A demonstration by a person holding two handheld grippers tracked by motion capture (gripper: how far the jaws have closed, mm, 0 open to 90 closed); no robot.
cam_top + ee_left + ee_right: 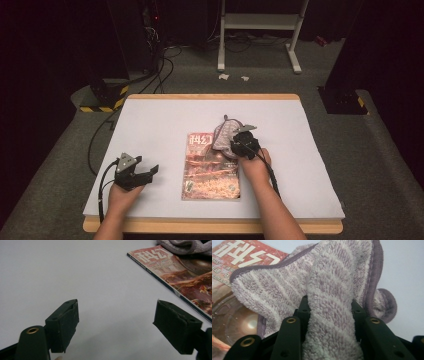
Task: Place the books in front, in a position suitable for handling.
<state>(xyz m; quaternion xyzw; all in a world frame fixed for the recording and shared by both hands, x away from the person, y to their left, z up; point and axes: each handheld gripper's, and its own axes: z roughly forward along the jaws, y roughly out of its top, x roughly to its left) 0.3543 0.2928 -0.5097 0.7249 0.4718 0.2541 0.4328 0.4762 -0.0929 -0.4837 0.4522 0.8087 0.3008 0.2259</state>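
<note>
Work in hand: R gripper (243, 141) has the towel (223, 138); looks like wiping or clearing the magazine (210, 172), my read only.
Towel loc: bunched on upper R corner of mag, part spilling onto the white table top (160, 115) beyond it. Touching the cover.
Mag loc: flat, approx centre of table, between the two hands.
R jaws: clamped on a thick fold of towel; right gripper view has terry pile (332, 315) squeezed between the two black jaws, bulging above and below.
L gripper (145, 174): jaws spread wide, nothing between them, parked well apart from mag on the L side of table. L hand (122, 192) low, near table edge.
Handling (judgement): towel soft, light, limp, no shape of its own. Won't slip much, pile gives good bite. Will drape and drag when lifted; trailing corner could catch mag edge and shift it. Mag thin, glossy, prob. slides easily on smooth top.
Where to grip: a gathered fold, as now; deep bite beats pinching the stitched hem (372, 277).
High view gives: overall layout, both hands, spacing L vs R, towel's overlap on mag corner.
R gripper view gives: the actual grip, pile texture, purple hem; not readable from above.
L gripper view gives: open jaws close up, mag spine edge (160, 281), towel at far corner (185, 246).
</note>
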